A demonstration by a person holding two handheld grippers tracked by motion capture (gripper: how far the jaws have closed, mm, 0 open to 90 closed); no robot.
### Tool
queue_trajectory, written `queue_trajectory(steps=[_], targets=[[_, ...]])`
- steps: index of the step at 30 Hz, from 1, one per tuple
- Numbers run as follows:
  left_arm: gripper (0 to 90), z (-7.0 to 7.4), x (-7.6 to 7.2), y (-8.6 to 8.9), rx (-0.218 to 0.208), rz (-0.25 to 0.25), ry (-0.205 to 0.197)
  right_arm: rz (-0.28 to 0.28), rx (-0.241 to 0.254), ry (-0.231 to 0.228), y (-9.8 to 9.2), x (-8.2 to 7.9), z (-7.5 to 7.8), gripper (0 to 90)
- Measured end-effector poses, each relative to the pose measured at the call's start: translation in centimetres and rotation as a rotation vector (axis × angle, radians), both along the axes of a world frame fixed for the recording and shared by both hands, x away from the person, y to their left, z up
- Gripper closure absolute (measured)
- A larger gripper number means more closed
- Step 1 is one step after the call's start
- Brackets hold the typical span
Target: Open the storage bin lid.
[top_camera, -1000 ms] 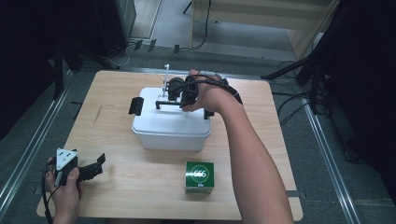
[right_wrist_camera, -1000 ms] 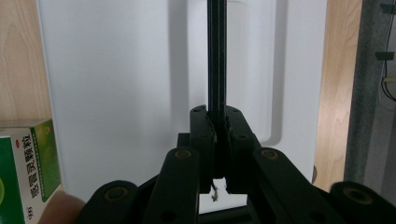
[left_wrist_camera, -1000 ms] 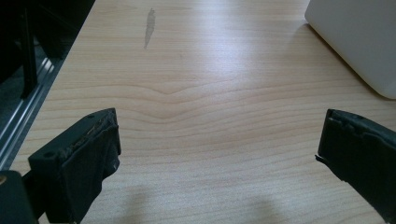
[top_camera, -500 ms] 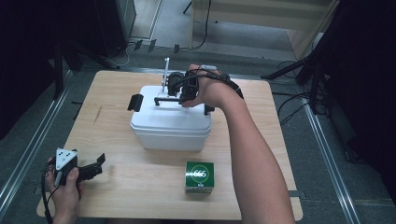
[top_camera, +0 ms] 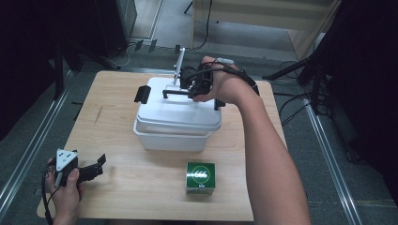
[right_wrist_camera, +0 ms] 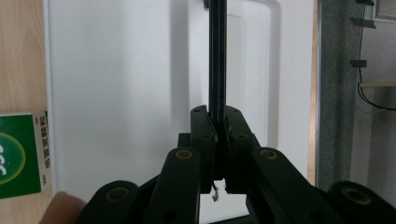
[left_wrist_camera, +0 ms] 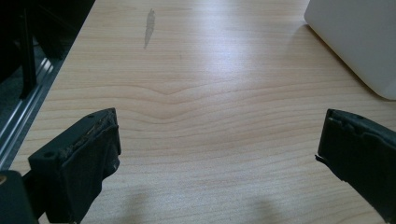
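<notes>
Here the right gripper (right_wrist_camera: pixel 217 135) has its two black jaws pinched tight on the thin black handle (right_wrist_camera: pixel 217 56) of the white lid (right_wrist_camera: pixel 121 93); in the right gripper view the bar runs straight up from between the pads across the lid's raised centre panel. From the high view the same right gripper (top_camera: pixel 190 91) sits over the back half of the lid (top_camera: pixel 178 112), the person's hand wrapped around its body and the forearm stretching down to the lower edge of the picture. The lid lies slightly askew above the white box (top_camera: pixel 171 139), its rim overhanging the box's walls, with a black clip (top_camera: pixel 142 93) standing out at its left end. The box stands near the middle of the wooden table (top_camera: pixel 117 187), a little toward the far side.

Just in front of the box, near the table's front edge, sits a small green carton (top_camera: pixel 200 176) with a white round mark on top; it also shows at the left margin of the right gripper view (right_wrist_camera: pixel 18 158), beside the lid.

The left gripper (top_camera: pixel 96 165) rests at the front left corner of the table in the person's other hand, well apart from the box. Its jaws stand wide apart with nothing between them but bare wood (left_wrist_camera: pixel 210 121), and a corner of the white box (left_wrist_camera: pixel 364 42) lies ahead at upper right.
</notes>
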State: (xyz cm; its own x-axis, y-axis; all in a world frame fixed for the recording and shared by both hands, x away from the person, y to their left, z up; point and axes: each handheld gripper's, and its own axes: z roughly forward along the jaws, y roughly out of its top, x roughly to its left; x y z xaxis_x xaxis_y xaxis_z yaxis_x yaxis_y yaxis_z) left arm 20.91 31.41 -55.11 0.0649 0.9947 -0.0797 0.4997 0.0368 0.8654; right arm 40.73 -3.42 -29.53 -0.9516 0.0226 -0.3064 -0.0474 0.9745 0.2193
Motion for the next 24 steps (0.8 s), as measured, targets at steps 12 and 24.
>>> queue_trajectory(steps=[12, 24], targets=[[0.0, 0.0, 0.0, 0.0, 0.002, 0.000, 0.000, -0.054, 0.004, -0.030, -4.7, -0.5, 1.1, 85.3], [0.0, 0.0, 0.0, 0.0, 0.007, 0.002, 0.002, -0.101, 0.004, -0.047, -9.1, -1.2, 1.3, 85.3]])
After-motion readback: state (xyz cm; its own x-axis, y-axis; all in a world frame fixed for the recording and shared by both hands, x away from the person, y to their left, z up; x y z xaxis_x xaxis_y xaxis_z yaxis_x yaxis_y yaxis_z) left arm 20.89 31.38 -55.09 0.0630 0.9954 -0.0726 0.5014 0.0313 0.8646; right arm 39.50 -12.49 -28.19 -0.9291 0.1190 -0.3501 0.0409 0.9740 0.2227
